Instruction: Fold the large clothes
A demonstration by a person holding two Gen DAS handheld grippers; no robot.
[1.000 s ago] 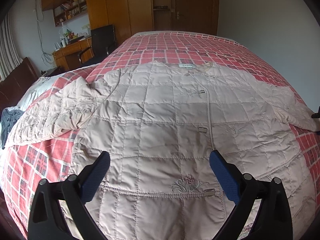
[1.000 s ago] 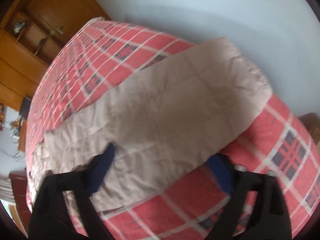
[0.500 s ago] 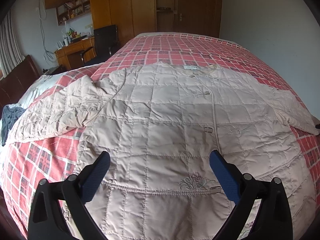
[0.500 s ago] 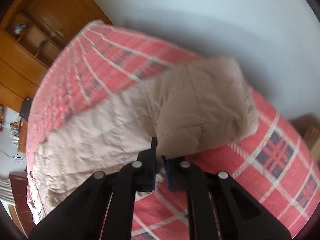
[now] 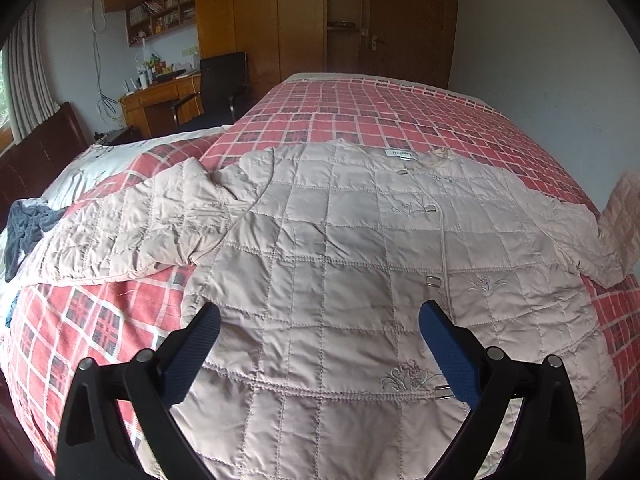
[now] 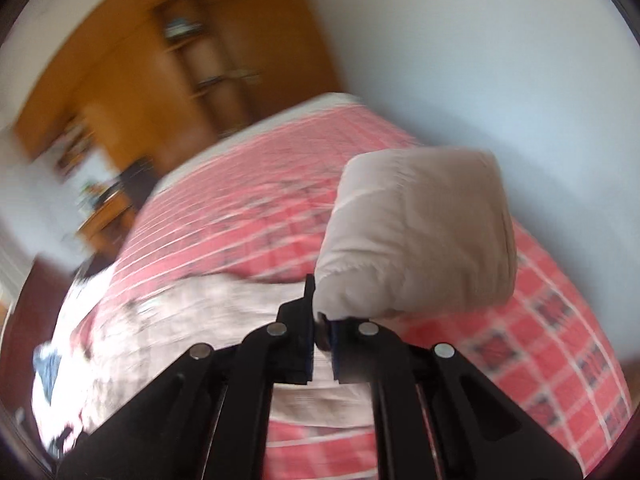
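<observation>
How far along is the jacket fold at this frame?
Done: the jacket lies spread front-up on the bed. In hand: the right gripper is shut on one sleeve, lifted off the bed. Left: no fold shows yet; the other sleeve lies out flat and rumpled, the body is unfolded, and the left gripper is open above the hem.

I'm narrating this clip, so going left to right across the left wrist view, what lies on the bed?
Dark blue garment → jacket's crumpled sleeve → jacket's buttoned front → other sleeve, its end lifted at the picture's right edge.
</observation>
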